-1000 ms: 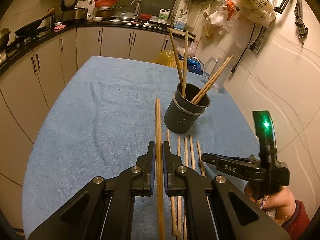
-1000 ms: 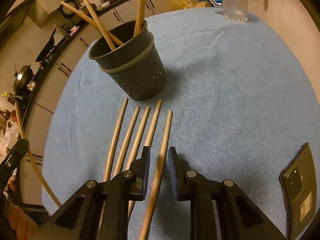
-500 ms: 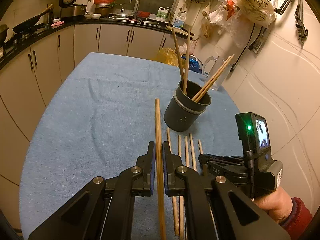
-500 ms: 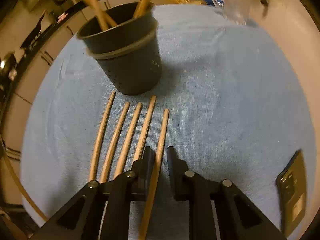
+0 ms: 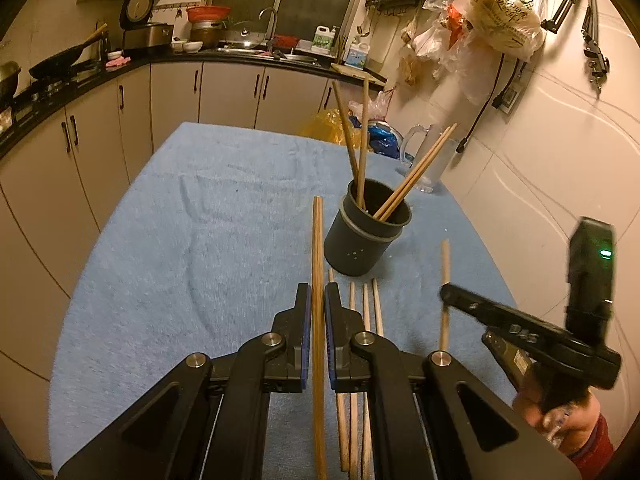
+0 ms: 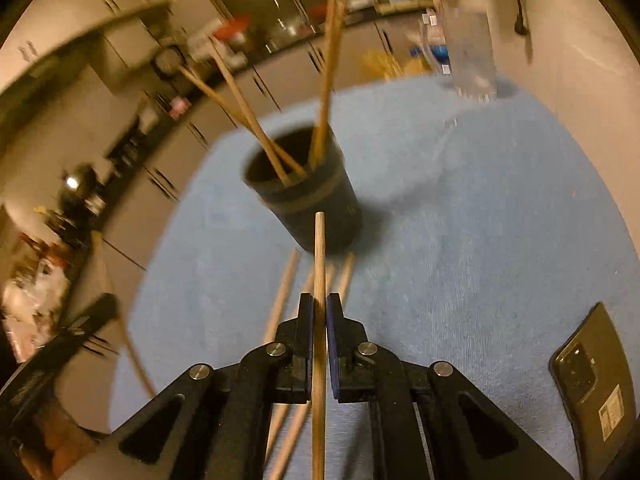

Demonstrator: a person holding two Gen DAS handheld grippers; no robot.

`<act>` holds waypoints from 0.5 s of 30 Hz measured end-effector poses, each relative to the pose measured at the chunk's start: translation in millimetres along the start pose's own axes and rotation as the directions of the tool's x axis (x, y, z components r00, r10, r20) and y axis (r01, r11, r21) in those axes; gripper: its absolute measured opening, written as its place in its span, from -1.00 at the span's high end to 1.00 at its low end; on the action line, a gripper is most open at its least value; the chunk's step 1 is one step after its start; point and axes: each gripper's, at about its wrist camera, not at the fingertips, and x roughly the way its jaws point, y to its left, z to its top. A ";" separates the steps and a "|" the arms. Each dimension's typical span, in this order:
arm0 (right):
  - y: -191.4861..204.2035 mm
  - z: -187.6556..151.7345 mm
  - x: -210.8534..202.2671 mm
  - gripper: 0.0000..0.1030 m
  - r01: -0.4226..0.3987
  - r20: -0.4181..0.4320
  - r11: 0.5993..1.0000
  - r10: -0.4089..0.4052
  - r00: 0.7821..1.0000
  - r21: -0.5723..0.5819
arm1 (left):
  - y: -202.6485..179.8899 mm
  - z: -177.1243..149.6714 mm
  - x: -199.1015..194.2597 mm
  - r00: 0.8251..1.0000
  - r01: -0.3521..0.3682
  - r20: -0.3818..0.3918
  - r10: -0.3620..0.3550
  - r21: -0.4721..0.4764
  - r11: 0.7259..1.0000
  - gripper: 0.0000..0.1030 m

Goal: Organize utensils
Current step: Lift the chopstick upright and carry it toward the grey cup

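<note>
While the dark holder (image 5: 367, 236) is standing near the middle of the blue cloth (image 5: 192, 248), I am working through the loading step: each of my two tools is carrying one chopstick toward it. On the left, my left gripper (image 5: 318, 310) is clamping its jaws on a long wooden chopstick (image 5: 317, 248), which is pointing forward, its tip just beside the holder's rim. Beneath and to the right, four loose chopsticks (image 5: 364, 320) are lying side by side on the cloth, their far ends near the holder's base. Further right, my right gripper (image 6: 319, 312) is pinching its jaws on a second chopstick (image 6: 319, 256), raised clear of the cloth and pointing at the holder. At the far right, a dark phone (image 6: 596, 384) is resting flat.

As I judge it, the next move is calling for tipping each stick steeply and lowering its end into the mouth before letting go; the four sticks already leaning inside are narrowing the opening.

The sticks are slender, smooth, round rods of pale wood; the holder is a matt, tapered cylinder with a banded rim and small perforations; the cloth is nubbly towelling.
</note>
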 end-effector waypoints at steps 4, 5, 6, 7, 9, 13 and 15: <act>6.5 -1.2 -28.1 0.88 -0.038 0.120 0.999 0.042 0.992 -0.036 | -4.5 3.2 -7.1 1.000 -0.008 0.017 0.008 0.003 1.000 0.88; 7.3 -3.3 -34.6 0.88 -0.038 0.140 0.998 0.043 0.989 -0.041 | -5.7 4.0 -8.8 1.000 -0.010 0.021 0.010 0.004 1.000 0.88; 9.5 -0.5 -40.8 0.88 -0.039 0.155 0.998 0.046 0.987 -0.047 | -6.6 4.7 -9.9 1.000 -0.011 0.024 0.011 0.006 1.000 0.88; 11.0 -1.8 -45.4 0.88 -0.044 0.170 0.998 0.052 0.984 -0.052 | -7.3 5.1 -10.9 1.000 -0.013 0.027 0.013 0.009 1.000 0.88; 12.4 -0.6 -51.0 0.88 -0.051 0.196 0.997 0.062 0.979 -0.063 | -7.6 6.5 -13.6 0.999 -0.019 0.034 0.019 0.008 1.000 0.88; 15.3 3.1 -64.0 0.88 -0.056 0.227 0.997 0.069 0.971 -0.061 | -6.8 8.7 -16.0 0.999 -0.023 0.039 0.023 0.002 1.000 0.88; 14.0 3.8 -67.4 0.88 -0.055 0.234 0.997 0.067 0.970 -0.059 | -5.8 9.3 -17.0 0.999 -0.024 0.041 0.024 -0.001 1.000 0.88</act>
